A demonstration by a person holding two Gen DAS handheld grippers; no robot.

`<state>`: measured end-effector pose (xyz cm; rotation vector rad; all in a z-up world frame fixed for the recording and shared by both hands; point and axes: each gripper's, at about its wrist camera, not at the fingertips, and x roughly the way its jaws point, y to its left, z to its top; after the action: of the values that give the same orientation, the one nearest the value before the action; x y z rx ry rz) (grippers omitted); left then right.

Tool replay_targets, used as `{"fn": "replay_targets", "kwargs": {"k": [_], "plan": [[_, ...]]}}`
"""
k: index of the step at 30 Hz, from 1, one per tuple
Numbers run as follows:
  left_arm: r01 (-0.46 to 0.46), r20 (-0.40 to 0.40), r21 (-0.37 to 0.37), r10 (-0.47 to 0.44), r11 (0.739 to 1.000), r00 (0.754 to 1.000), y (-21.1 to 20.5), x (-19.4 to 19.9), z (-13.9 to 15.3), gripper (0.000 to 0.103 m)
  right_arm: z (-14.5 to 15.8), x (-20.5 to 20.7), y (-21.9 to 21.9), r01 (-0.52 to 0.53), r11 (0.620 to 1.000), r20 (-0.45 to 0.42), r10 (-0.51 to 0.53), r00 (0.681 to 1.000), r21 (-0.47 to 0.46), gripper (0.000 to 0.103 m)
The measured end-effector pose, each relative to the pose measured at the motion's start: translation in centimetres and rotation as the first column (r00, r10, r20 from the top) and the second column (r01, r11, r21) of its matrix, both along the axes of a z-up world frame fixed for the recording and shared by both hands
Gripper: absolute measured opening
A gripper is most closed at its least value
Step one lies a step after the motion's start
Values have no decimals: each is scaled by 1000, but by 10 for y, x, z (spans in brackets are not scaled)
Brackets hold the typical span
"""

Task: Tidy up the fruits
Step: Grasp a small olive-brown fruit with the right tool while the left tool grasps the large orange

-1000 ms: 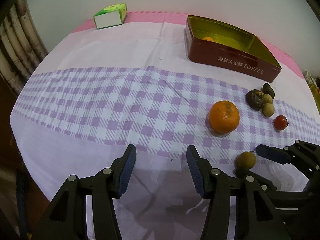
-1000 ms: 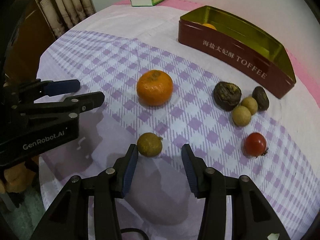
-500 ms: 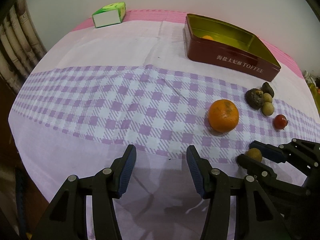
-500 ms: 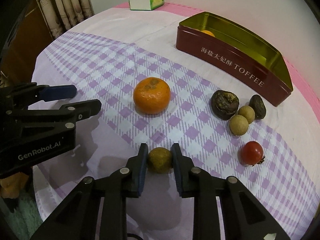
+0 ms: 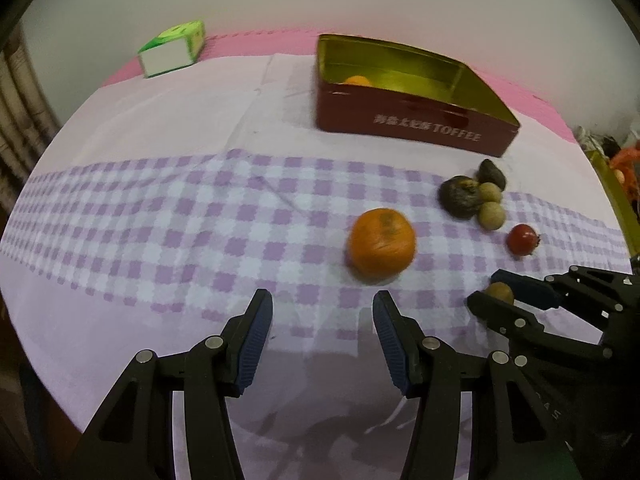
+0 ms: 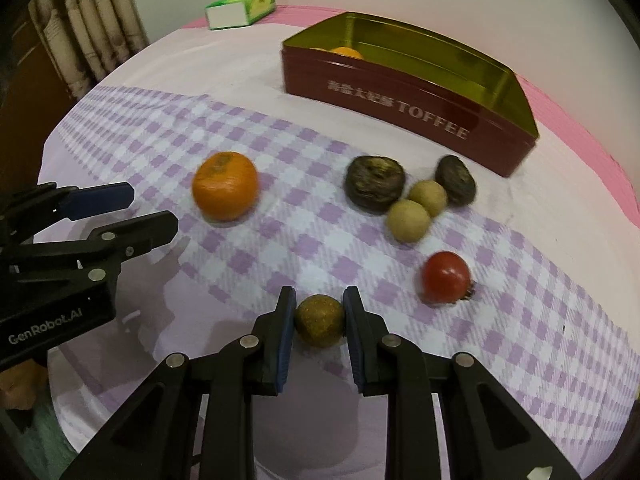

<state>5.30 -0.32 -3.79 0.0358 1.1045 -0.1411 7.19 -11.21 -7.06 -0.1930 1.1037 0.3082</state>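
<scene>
Longan sits clamped between right gripper fingers.

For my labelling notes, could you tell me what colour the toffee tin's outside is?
Dark red outside, gold inside; clearest in the right wrist view.

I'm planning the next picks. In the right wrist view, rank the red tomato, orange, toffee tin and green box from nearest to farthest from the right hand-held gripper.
From the right hand-held gripper:
1. Red tomato, just ahead to the right.
2. Orange, ahead to the left.
3. Toffee tin, farther back, right of centre.
4. Green box, at the far edge, left.
</scene>
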Motion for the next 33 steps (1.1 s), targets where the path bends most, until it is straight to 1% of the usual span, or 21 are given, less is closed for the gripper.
{"fn": "replay_targets", "kwargs": {"k": [5,10,15,23,33], "plan": [[53,11,-9,-53,999,999,-15,7,-1,54,0,1,-14,33,999,-2,-33,999,4,23],[70,9,-31,-69,997,998,-22,14,-3,58,1,3,-27,63,998,2,-64,998,4,23],[90,6,-25,-90,996,996,-31,21,-8,60,3,3,-38,85,996,6,-85,996,7,23],[96,5,4,-96,995,995,-43,37,-14,60,1,5,-47,105,994,10,-105,994,16,23],[88,5,17,-88,996,996,-43,44,-21,59,0,8,-54,125,992,21,-125,992,24,23]]}}
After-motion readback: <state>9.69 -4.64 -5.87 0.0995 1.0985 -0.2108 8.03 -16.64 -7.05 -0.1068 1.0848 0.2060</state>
